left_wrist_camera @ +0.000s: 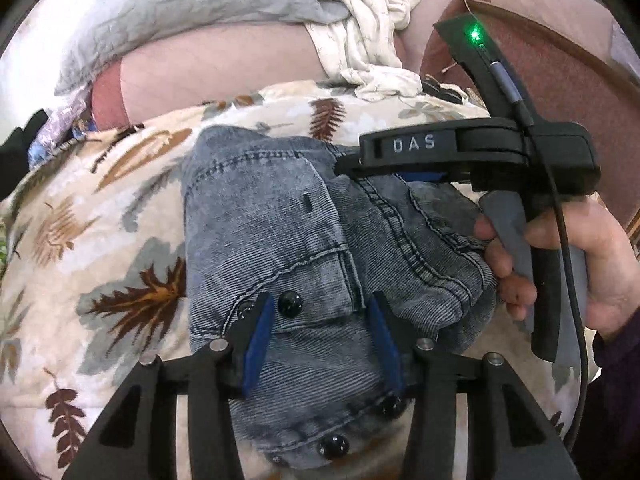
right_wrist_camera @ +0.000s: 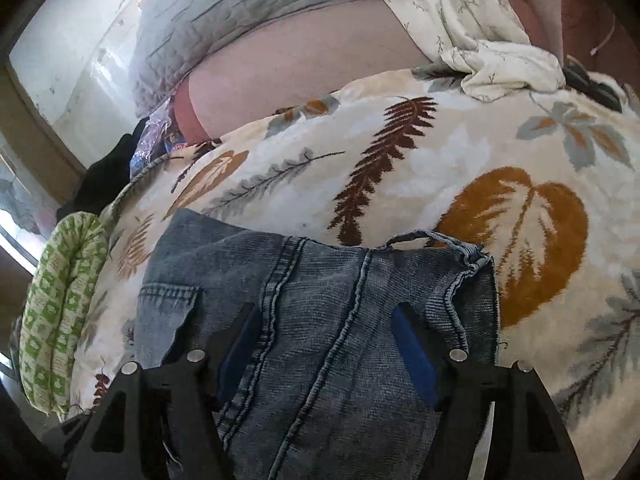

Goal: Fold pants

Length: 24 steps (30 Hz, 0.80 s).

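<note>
The pants [left_wrist_camera: 280,240] are faded blue denim with black buttons, lying bunched and partly folded on a leaf-print blanket [left_wrist_camera: 100,240]. My left gripper [left_wrist_camera: 322,308] is open just above the denim, its blue pads either side of a pocket flap. My right gripper [left_wrist_camera: 348,166] shows in the left wrist view, held by a hand, with its tip at the pants' far edge. In the right wrist view the right gripper [right_wrist_camera: 328,316] is open with the pants [right_wrist_camera: 320,320] between and under its fingers, near the waistband and a belt loop [right_wrist_camera: 416,238].
The blanket [right_wrist_camera: 440,168] covers a bed. A grey quilted pillow [left_wrist_camera: 180,12] and a crumpled white printed cloth [left_wrist_camera: 368,20] lie at the far side. A green patterned roll [right_wrist_camera: 60,300] sits at the left edge. A wall [right_wrist_camera: 72,52] stands behind.
</note>
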Tool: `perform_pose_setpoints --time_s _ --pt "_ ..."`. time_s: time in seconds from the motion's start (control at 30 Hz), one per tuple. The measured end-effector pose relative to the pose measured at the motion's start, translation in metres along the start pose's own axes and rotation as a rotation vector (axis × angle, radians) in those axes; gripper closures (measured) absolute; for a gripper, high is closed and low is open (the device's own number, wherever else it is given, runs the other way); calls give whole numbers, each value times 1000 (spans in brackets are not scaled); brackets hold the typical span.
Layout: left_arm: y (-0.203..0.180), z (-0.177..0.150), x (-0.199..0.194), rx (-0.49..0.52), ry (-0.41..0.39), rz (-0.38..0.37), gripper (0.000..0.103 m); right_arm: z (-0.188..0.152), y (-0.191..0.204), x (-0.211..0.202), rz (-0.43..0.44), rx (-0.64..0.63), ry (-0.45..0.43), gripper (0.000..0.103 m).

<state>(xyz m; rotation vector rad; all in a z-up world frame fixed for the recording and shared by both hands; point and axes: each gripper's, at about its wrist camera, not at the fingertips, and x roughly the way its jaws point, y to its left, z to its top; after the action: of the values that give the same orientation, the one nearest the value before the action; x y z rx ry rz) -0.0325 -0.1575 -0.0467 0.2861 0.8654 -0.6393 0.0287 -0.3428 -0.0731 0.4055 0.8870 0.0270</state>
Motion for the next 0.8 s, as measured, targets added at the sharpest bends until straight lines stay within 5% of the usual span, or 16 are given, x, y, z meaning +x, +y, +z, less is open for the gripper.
perform_pose_setpoints --time_s 0.43,0.8 --pt "28 10 -59 -41 -170 240 47 -13 38 -67 -22 -76 -92 26" --pt "69 12 -64 -140 -182 355 47 -54 62 -83 -25 -107 -65 26"
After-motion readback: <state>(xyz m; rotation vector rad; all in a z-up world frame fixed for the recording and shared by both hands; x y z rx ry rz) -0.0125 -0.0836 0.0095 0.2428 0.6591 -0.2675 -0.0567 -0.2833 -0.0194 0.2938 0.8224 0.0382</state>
